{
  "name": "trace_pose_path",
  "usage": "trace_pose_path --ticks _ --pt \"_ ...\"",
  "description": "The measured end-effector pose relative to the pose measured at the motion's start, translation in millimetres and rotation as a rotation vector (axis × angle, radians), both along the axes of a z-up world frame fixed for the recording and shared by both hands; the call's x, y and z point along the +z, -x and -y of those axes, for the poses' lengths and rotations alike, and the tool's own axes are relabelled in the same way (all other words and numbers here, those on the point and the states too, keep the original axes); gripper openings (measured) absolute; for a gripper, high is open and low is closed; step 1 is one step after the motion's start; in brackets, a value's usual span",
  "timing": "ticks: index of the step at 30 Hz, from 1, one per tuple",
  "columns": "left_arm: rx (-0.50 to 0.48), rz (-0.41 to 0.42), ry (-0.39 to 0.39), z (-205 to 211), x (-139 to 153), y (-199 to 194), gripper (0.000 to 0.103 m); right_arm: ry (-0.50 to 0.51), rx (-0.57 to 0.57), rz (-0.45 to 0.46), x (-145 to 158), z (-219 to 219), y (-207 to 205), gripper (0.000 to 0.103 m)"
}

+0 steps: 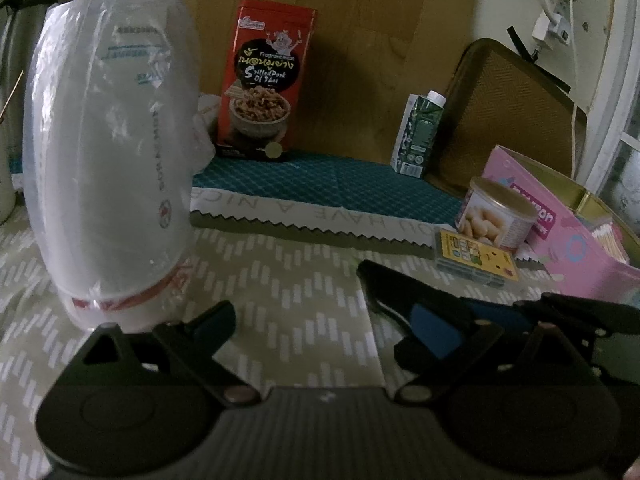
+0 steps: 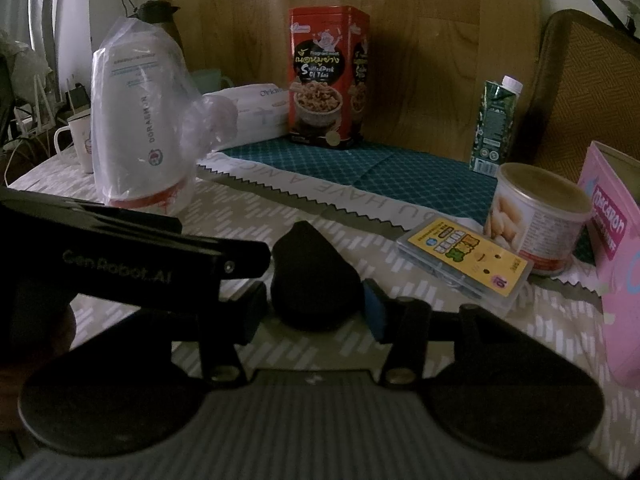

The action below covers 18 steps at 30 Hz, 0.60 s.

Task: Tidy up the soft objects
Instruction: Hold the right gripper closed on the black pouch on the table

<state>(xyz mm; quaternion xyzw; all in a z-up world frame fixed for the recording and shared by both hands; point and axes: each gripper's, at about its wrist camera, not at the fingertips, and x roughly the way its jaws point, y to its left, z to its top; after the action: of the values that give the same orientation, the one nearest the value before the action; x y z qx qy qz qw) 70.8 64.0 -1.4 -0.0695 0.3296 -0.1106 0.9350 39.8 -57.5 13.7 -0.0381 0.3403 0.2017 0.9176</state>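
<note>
A black soft object (image 2: pixel 316 280), rounded with a pointed far end, lies on the patterned tablecloth between the fingers of my right gripper (image 2: pixel 314 312). The blue pads (image 2: pixel 374 312) sit close on both its sides, closed on it. In the left wrist view the same black object (image 1: pixel 384 284) shows with the right gripper's blue pad (image 1: pixel 434 330) on it. My left gripper (image 1: pixel 320 328) is open and empty, just left of that object, low over the cloth.
A white cup stack in a clear plastic bag (image 1: pixel 108 160) stands left. A red snack tin (image 1: pixel 260 84), green carton (image 1: pixel 418 132), can (image 1: pixel 496 212), yellow card box (image 1: pixel 476 260) and pink box (image 1: pixel 568 236) stand behind and right. A teal mat (image 1: pixel 320 184) lies behind.
</note>
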Motion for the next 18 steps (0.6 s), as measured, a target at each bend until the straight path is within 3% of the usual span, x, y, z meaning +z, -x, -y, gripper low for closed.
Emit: trace_pose_path --ticks 18 --pt "-0.002 -0.002 0.009 0.1 0.3 1.2 0.099 0.004 0.007 0.000 -0.3 0.2 0.4 0.059"
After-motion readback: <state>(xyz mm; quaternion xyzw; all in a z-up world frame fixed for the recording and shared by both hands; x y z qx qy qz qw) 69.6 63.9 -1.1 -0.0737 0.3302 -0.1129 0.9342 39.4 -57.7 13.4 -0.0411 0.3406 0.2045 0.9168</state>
